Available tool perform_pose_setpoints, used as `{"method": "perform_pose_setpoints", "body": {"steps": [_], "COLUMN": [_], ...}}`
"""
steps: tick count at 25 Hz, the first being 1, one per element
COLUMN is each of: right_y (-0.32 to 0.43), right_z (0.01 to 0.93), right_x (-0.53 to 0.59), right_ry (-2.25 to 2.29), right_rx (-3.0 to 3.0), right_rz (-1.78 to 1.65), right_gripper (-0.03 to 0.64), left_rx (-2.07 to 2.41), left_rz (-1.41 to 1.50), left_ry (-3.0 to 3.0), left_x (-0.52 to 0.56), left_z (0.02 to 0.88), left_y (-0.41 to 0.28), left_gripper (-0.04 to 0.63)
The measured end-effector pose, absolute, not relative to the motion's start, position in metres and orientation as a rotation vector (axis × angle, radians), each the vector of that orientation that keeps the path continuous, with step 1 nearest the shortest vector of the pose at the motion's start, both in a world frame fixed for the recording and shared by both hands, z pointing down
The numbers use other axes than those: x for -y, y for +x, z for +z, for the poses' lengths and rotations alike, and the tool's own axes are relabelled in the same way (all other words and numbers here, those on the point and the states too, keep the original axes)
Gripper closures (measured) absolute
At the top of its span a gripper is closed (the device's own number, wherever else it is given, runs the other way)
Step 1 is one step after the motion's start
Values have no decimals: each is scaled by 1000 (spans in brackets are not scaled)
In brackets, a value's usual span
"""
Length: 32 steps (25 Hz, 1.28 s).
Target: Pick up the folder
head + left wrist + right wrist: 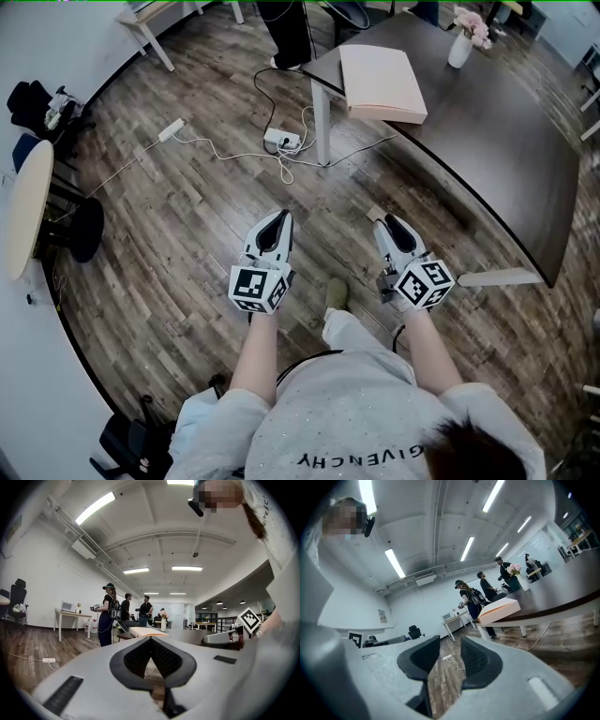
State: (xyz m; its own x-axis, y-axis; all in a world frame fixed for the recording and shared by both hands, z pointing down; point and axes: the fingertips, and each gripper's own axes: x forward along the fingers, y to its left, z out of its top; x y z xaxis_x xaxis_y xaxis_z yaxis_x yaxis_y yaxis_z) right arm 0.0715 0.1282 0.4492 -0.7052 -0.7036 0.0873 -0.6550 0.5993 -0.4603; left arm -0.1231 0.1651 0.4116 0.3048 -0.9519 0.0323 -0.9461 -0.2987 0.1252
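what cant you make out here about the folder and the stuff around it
- folder: its contents, head view, the closed cover hides them
- standing person: upper body, head view, cut off by the top edge
- power strip: what is plugged into it, head view, too small to tell

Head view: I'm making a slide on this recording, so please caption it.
Left gripper and right gripper held over the wood floor, short of the pink folder lying on the dark table.

The head view looks steeply down, while both gripper views face level toward the same distant folder.
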Motion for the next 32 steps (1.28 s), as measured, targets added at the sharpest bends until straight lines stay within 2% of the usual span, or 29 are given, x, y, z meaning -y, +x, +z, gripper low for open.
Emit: {"method": "perform_pose_setpoints", "body": {"steps": [13, 32], "right_y": [51, 35], "right_z": [463, 497], "right_x": [-2, 96], "right_ry": [-1175, -1202], "right_rx": [-2708, -2514], "right_rz": [-756, -970], "right_gripper": [471, 448], "left_rx": [1718, 1568], "left_rz": [-66, -68], "left_ry": [2494, 2552], "left_x": [-27, 84], "left_z": [419, 447], "left_y": [-124, -102], "left_gripper": [598, 598]}}
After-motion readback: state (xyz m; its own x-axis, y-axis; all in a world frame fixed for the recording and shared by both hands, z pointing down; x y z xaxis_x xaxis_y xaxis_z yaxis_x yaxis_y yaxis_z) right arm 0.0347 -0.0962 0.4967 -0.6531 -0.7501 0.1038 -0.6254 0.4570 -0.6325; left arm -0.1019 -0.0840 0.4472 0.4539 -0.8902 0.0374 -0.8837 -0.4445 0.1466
